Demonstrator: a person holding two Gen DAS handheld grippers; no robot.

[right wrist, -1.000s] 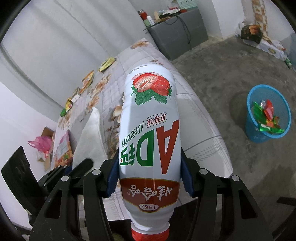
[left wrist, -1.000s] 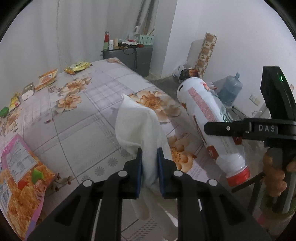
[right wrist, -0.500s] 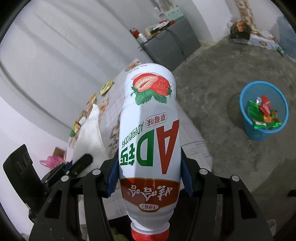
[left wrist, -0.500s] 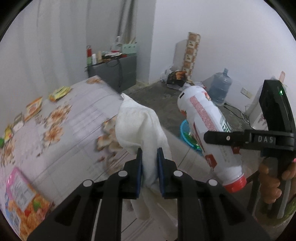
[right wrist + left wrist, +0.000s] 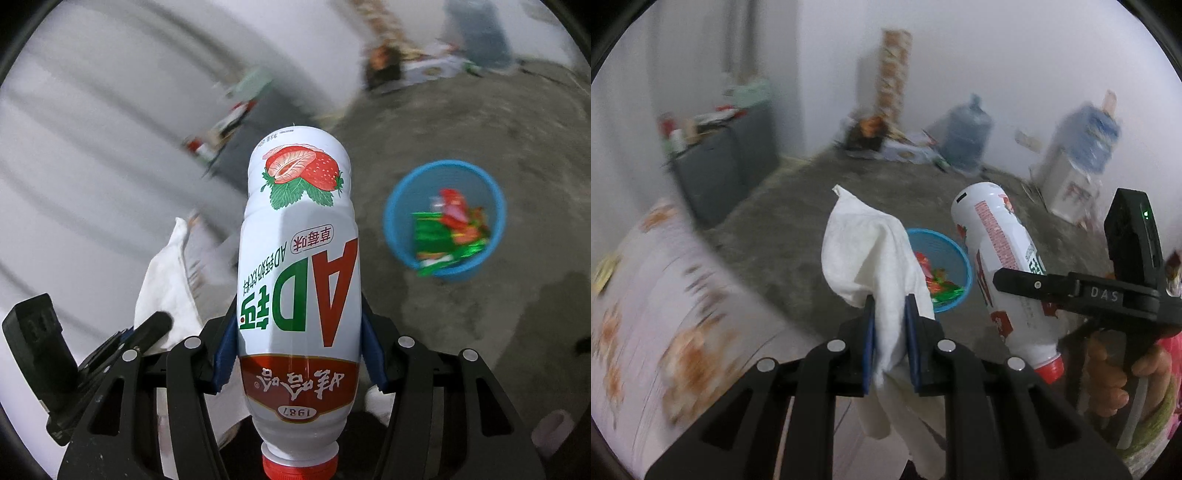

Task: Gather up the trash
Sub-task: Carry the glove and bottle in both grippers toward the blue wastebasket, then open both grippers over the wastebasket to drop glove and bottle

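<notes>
My left gripper point(image 5: 890, 314) is shut on a crumpled white tissue point(image 5: 871, 258) and holds it in the air. My right gripper point(image 5: 299, 332) is shut on a white strawberry-milk bottle point(image 5: 299, 266) with a red cap, bottom end pointing forward. The bottle also shows in the left wrist view point(image 5: 1001, 266), to the right of the tissue. A blue trash basket point(image 5: 395, 236) with coloured wrappers inside stands on the floor ahead and to the right; in the left wrist view the basket point(image 5: 945, 243) lies just beyond the tissue.
The flowered table point(image 5: 665, 314) lies to the left, blurred. A grey cabinet point(image 5: 724, 166) with clutter stands by the far wall. Water jugs point(image 5: 964, 133), a dispenser point(image 5: 1075, 173) and boxes line the back wall. The concrete floor point(image 5: 498, 129) surrounds the basket.
Both grippers have swung right, away from the table, toward the floor and the blue basket. The tissue and bottle remain gripped. The view is motion-blurred.
</notes>
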